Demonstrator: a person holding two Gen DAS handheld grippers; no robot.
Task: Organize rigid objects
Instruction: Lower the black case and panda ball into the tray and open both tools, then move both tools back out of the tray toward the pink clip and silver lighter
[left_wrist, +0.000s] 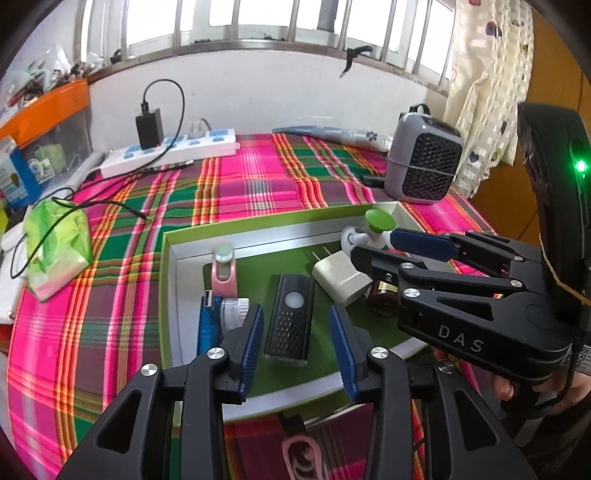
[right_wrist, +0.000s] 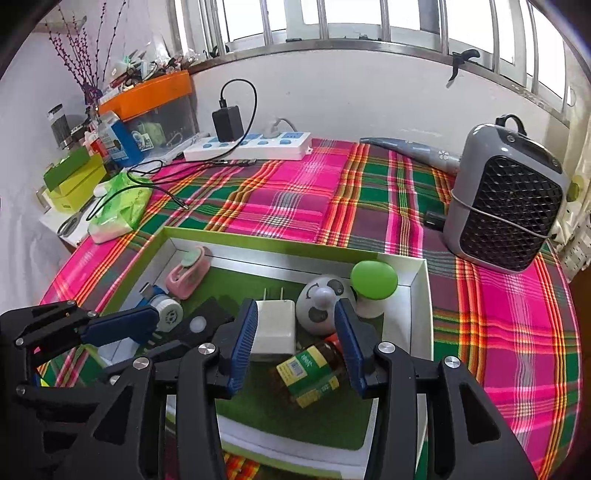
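A green-lined shallow box (left_wrist: 258, 225) (right_wrist: 258, 240) lies on the plaid cloth with small items in it. My left gripper (left_wrist: 297, 325) is open above its near part; a black remote-like device (left_wrist: 290, 321) lies between the pads, untouched. Left of it are a blue USB stick (left_wrist: 207, 325), a white round cap (left_wrist: 232, 314) and a pink clip (left_wrist: 224, 273). My right gripper (right_wrist: 295, 317) stands open over a white charger plug (right_wrist: 275, 325) and a brown bottle (right_wrist: 310, 373) lying on its side. A panda-face toy (right_wrist: 321, 306) and a green mushroom lamp (right_wrist: 373, 280) fill the far right corner.
A grey fan heater (right_wrist: 506, 199) stands at the back right. A white power strip (right_wrist: 255, 144) with a black adapter lies along the wall. A green tissue pack (left_wrist: 55, 247) and loose cables sit left of the box. A pink hook (left_wrist: 299, 458) lies in front of the box.
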